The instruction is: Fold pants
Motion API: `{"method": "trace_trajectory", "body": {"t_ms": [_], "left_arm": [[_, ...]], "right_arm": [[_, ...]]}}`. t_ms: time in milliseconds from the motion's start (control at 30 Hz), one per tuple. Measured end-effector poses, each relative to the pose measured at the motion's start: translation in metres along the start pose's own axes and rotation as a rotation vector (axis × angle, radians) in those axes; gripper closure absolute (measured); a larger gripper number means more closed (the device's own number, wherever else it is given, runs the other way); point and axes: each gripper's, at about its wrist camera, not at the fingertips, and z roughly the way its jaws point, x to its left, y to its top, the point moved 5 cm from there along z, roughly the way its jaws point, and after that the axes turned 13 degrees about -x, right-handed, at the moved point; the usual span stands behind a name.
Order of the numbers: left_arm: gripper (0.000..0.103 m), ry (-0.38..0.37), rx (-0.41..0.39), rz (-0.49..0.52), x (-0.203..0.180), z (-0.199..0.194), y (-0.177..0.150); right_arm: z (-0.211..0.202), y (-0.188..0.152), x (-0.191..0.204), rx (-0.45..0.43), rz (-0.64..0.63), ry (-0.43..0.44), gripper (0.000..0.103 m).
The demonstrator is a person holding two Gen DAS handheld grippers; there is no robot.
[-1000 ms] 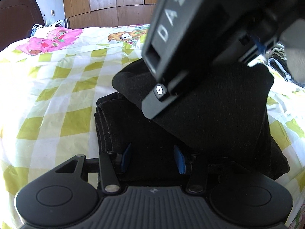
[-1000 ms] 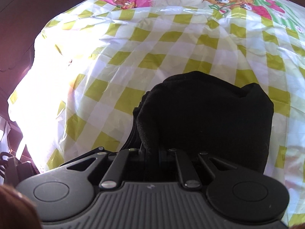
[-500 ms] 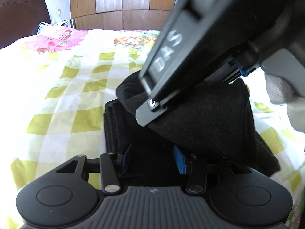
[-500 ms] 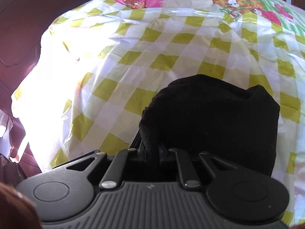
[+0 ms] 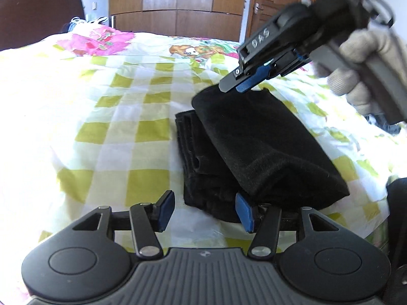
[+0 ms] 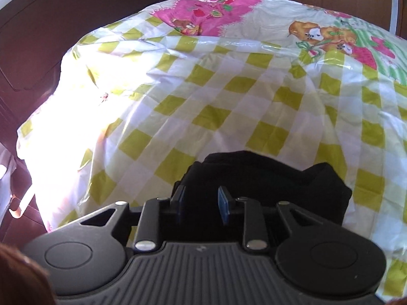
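Black pants (image 5: 257, 150) are lying folded in a thick stack on the checked bedsheet (image 5: 142, 117), filling the lower right of the left view and the lower middle of the right view. My left gripper (image 5: 204, 209) is gaping wide and holding nothing, its right pad touching the stack's near edge. My right gripper (image 6: 201, 200) is hovering above the far corner, parted and empty.

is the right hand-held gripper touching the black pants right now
Cannot tell. In the left wrist view the right hand-held gripper has its tips right at the far edge of the pants, with no clear gap or contact visible.
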Motion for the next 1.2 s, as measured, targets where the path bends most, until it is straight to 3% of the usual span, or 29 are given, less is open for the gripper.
{"method": "trace_trajectory", "body": {"t_ms": [200, 233, 367, 500, 600, 667, 700, 733, 933, 1033, 1100, 1200], "left_arm": [[0.034, -0.028, -0.041, -0.052, 0.007, -0.015, 0.020], [0.031, -0.047, -0.064, -0.069, 0.004, -0.015, 0.025], [0.022, -0.116, -0.092, -0.105, -0.015, 0.007, 0.040], [0.021, -0.083, -0.027, -0.069, -0.021, 0.047, 0.035], [0.021, -0.125, 0.033, -0.123, -0.023, 0.066, 0.030], [0.027, -0.118, 0.045, -0.109, -0.027, 0.071, 0.028], [0.034, -0.106, 0.055, -0.083, -0.029, 0.072, 0.027], [0.046, -0.103, 0.065, -0.070, -0.030, 0.072, 0.027], [0.076, -0.082, 0.036, -0.103, -0.018, 0.053, 0.043], [0.076, -0.035, 0.002, -0.137, -0.001, 0.047, 0.043], [0.077, 0.009, 0.011, -0.166, 0.010, 0.055, 0.033], [0.077, 0.059, 0.025, -0.086, 0.011, 0.066, 0.016]], "right_arm": [[0.024, 0.017, -0.005, -0.015, -0.254, 0.061, 0.052], [0.028, 0.019, -0.010, 0.002, -0.273, 0.097, 0.046], [0.041, 0.024, -0.030, 0.059, -0.246, 0.232, 0.041], [0.057, 0.024, -0.038, 0.103, -0.292, 0.335, 0.035], [0.076, 0.013, -0.044, 0.203, -0.281, 0.412, 0.033], [0.082, 0.005, -0.048, 0.242, -0.241, 0.447, 0.041], [0.080, 0.003, -0.049, 0.241, -0.223, 0.453, 0.068], [0.076, 0.002, -0.048, 0.242, -0.217, 0.447, 0.086], [0.020, 0.022, -0.032, 0.118, -0.217, 0.432, 0.094], [0.017, 0.038, -0.023, 0.054, -0.186, 0.434, 0.096], [0.038, 0.036, -0.017, 0.052, -0.163, 0.407, 0.097], [0.082, 0.018, -0.016, 0.063, -0.117, 0.351, 0.097]]}}
